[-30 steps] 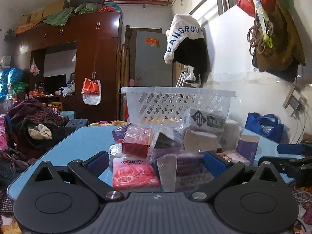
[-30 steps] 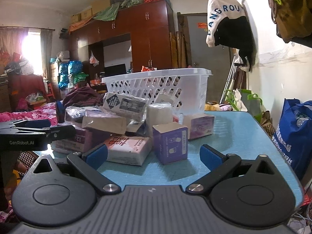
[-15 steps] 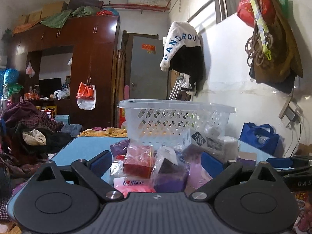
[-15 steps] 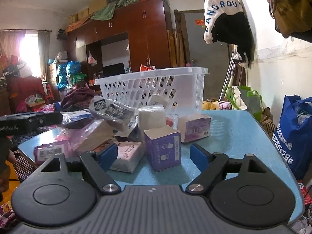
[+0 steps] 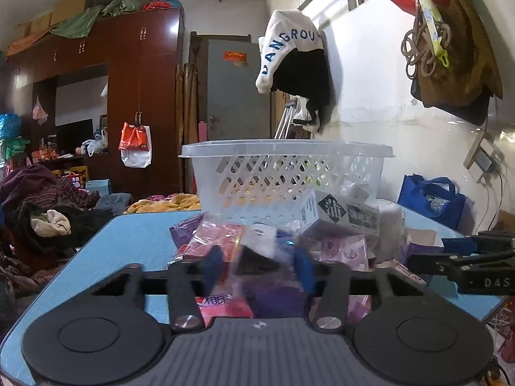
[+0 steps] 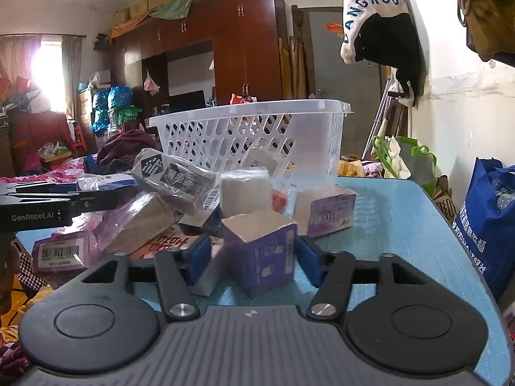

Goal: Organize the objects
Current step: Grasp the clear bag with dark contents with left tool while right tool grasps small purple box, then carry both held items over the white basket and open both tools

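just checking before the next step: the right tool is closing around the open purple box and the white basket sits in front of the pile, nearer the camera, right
Not quite. The right tool does bracket the open purple box, but the white basket sits behind the pile, farther from the camera, as the right wrist view shows.

A basket [image 6: 254,138] stands on the counter [image 6: 402,225], behind a heap of packets and boxes. In the right wrist view an open-topped carton [image 6: 260,254] sits nearest, between the fingers [image 6: 199,257] of the right gripper [image 6: 254,262], with a boxed pack [image 6: 328,214] behind it to the right. A wrapped block [image 6: 244,189] lies between the carton and the basket. A printed packet [image 6: 175,178] rests tilted on the heap, left of the block. The left gripper [image 5: 257,267] straddles a bagged item [image 5: 257,254] in front of the heap.
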